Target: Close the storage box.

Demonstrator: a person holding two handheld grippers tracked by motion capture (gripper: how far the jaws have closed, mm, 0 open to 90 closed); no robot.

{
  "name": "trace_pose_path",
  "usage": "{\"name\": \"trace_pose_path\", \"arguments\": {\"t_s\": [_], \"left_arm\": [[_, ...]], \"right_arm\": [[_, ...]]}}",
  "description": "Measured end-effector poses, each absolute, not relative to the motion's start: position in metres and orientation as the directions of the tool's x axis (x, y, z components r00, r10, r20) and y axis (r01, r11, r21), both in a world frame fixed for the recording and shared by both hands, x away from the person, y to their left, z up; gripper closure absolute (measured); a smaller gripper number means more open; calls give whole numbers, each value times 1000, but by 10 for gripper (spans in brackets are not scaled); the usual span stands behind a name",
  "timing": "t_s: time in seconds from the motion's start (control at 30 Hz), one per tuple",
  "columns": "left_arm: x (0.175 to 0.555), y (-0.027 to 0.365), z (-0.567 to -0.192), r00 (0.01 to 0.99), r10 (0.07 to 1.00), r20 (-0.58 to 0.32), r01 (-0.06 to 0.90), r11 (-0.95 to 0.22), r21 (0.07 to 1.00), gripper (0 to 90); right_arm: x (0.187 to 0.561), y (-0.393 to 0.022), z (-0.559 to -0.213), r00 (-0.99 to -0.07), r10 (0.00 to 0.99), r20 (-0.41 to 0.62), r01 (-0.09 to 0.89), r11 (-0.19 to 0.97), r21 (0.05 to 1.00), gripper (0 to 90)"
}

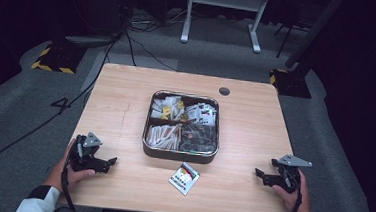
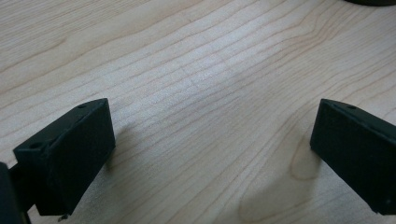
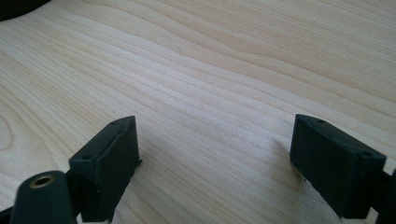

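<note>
Both the left gripper (image 1: 108, 162) and the right gripper (image 1: 260, 175) are rested on the wooden table (image 1: 126, 106) with jaws spread, nothing held. A start is judged: the sachet (image 1: 184, 178) between them, just before the divided metal tray (image 1: 179, 155), would next be reached for and pinched flat. Beyond, grey carpet (image 1: 20, 104) and cables (image 1: 140, 47) are seen in a dark room.

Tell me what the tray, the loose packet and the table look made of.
Tray: likely metal, shiny; its rim glints and its wall mirrors the table.
Packet: probably printed paper or plastic film; it lies flat with white, red and yellow printing, too small to settle.
Table: pale wood or wood-look laminate, matte; the grain lines show plainly in both gripper views.
</note>
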State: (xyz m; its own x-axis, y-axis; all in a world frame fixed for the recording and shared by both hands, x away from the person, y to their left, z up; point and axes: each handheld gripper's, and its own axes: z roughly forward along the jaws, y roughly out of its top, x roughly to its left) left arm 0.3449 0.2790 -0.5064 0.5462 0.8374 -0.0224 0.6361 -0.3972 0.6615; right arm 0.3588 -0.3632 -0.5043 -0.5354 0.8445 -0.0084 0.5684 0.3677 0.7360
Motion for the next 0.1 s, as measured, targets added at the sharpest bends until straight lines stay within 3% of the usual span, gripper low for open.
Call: {"name": "trace_pose_path", "arguments": {"t_s": [0.1], "left_arm": [[345, 279, -506, 546, 837, -23, 636, -397, 662, 1]], "right_arm": [[359, -363, -504, -535, 845, -8, 569, 368, 736, 159]]}}
